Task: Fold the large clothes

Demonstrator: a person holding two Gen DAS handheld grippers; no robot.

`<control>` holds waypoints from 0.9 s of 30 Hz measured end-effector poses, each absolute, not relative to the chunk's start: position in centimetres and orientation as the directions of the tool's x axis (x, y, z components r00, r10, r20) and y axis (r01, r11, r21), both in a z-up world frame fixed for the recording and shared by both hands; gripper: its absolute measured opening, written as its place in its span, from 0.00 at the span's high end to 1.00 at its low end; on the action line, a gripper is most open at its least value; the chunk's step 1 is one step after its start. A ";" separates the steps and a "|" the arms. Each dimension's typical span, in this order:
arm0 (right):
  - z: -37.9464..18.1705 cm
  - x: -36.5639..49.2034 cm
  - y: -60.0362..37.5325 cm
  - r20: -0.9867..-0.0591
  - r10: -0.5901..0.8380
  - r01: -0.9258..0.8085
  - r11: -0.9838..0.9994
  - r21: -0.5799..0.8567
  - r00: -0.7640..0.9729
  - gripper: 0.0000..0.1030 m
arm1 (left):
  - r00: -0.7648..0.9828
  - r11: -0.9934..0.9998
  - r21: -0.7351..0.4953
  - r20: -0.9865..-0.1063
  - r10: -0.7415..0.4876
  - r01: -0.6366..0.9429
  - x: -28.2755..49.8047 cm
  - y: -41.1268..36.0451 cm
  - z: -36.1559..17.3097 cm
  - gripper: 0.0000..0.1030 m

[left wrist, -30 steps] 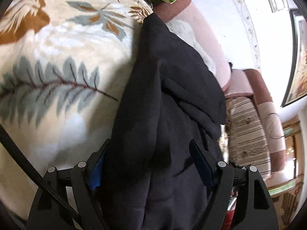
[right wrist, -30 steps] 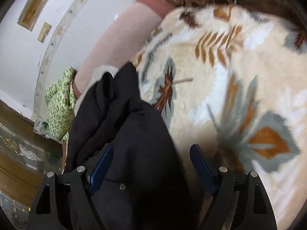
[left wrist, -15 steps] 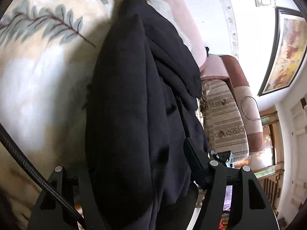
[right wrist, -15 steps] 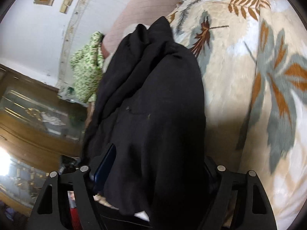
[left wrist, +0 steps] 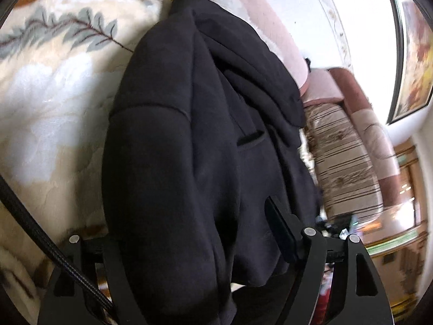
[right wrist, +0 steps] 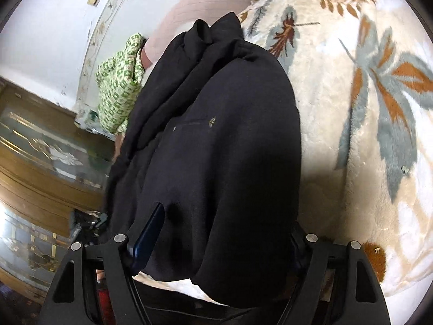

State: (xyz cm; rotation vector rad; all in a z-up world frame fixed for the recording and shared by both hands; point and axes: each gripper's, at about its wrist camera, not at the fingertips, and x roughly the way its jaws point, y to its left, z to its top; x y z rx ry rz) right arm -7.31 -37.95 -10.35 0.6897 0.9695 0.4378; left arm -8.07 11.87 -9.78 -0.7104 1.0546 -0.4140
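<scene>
The left gripper [left wrist: 192, 216] has the black hoodie [left wrist: 189, 140] filling the gap between its fingers. Its jaws have just been opening and stand wide. One finger [left wrist: 281, 233] shows beside the cloth and the other is buried under a fold, so I cannot tell whether the pads press on the fabric. The right gripper [right wrist: 227, 216] is also spread wide around a thick bundle of the same hoodie [right wrist: 222, 149]. Its blue pad [right wrist: 150, 233] dents the fabric on one side, the other finger is hidden beneath the cloth, and the bundle is clamped between them. The hoodie is matte black and folded lengthwise into a long, bulky roll running away from both cameras. In the left wrist view a curved sleeve seam, a slit pocket and the slumped hood show. In the right wrist view a few light specks of lint dot its surface. Its near end droops past the fingers, and the rest lies along the edge of a cream fleece blanket [left wrist: 54, 113] printed with grey and rust leaves. A braided black cable [left wrist: 40, 238] crosses the left wrist view. Farther off are a pink sofa back [left wrist: 268, 29], a striped cushion [left wrist: 343, 168], a green-and-white patterned cloth [right wrist: 119, 81] and a framed painting [left wrist: 414, 54].
</scene>
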 end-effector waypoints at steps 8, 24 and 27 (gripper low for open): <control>-8.9 -7.4 -38.4 -0.627 0.579 0.017 0.727 0.686 0.521 0.81 | 0.471 0.828 -0.553 -0.758 -0.451 -0.096 -8.6 12.1 -6.4 0.88; -6.7 -15.1 -37.7 -0.596 0.580 -0.114 0.763 0.636 0.555 0.81 | 0.511 0.834 -0.528 -0.767 -0.388 -0.161 -14.8 16.0 -8.7 0.81; -8.4 -15.5 -39.6 -0.588 0.591 -0.052 0.729 0.683 0.552 0.62 | 0.535 0.789 -0.589 -0.730 -0.425 -0.177 -14.9 16.7 -9.5 0.65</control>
